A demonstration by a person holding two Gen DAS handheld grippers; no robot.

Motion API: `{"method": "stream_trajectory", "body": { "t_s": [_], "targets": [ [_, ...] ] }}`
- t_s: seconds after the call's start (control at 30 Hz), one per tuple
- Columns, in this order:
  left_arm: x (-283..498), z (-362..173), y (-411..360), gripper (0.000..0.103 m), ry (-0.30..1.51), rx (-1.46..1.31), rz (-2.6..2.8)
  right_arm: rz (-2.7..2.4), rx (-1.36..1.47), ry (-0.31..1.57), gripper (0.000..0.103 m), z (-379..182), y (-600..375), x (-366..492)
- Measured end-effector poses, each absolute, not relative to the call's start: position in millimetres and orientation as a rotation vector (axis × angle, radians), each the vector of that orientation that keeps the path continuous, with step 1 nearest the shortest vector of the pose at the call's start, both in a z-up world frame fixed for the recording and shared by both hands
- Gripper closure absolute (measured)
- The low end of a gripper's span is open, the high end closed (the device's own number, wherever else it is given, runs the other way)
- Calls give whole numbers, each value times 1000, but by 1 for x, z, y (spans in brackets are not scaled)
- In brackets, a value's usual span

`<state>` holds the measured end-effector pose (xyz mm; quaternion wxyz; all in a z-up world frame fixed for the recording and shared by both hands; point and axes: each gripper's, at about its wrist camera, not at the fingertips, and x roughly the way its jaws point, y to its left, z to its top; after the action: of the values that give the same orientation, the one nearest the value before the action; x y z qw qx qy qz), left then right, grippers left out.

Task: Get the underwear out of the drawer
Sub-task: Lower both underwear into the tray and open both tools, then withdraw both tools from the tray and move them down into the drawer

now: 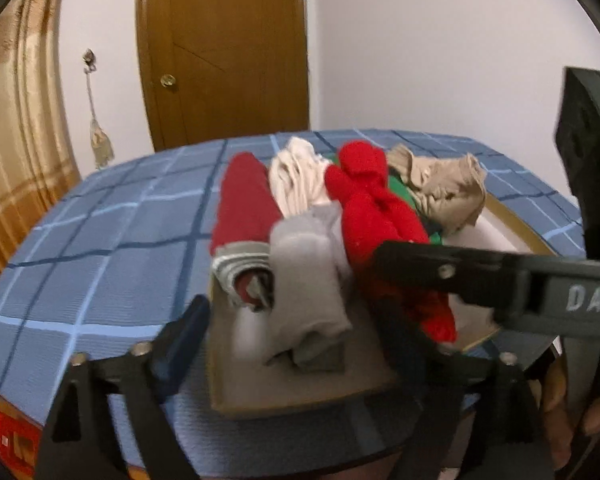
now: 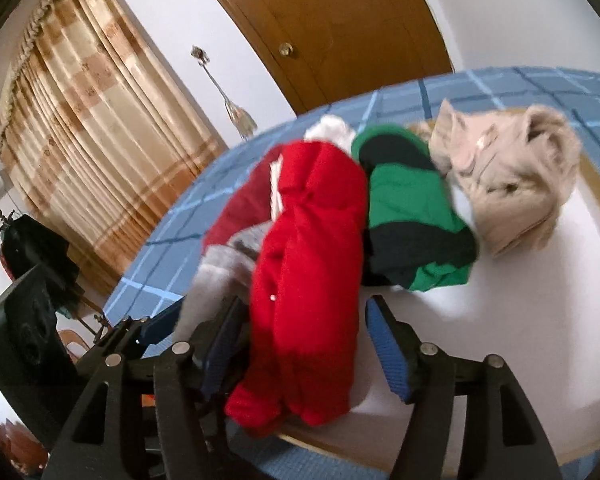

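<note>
Right wrist view: drawer [image 2: 520,320], white-floored, wood-rimmed, resting on blue checked cloth [image 2: 480,88]; inside it a row of rolled underwear; red roll [image 2: 312,280] at the near end, lying between the spread fingers of the right gripper [image 2: 300,356], jaws released, pads apart from the fabric on the right side; green-black roll [image 2: 412,216] touching it behind; beige piece [image 2: 512,184] farthest back; grey roll [image 2: 220,276] left of the red.
Left wrist view: left gripper [image 1: 296,340] at the drawer's near end, jaws open around the grey roll [image 1: 308,280]; dark-red roll [image 1: 244,208] and cream piece [image 1: 296,180] beyond; door [image 1: 228,48] behind.
</note>
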<state>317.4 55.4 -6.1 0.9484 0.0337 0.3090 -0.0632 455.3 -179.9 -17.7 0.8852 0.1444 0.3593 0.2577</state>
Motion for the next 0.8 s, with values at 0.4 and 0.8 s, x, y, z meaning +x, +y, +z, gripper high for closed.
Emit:
{"method": "stream_trajectory", "body": {
  "t_s": [0.4,0.8],
  "targets": [
    [299,0,62,1,619,51,-84,521,386,632,32,5,-203,411],
    [276,-2,54,1,665,49,-101,459,364,629,32,6,-221,376]
  ]
}}
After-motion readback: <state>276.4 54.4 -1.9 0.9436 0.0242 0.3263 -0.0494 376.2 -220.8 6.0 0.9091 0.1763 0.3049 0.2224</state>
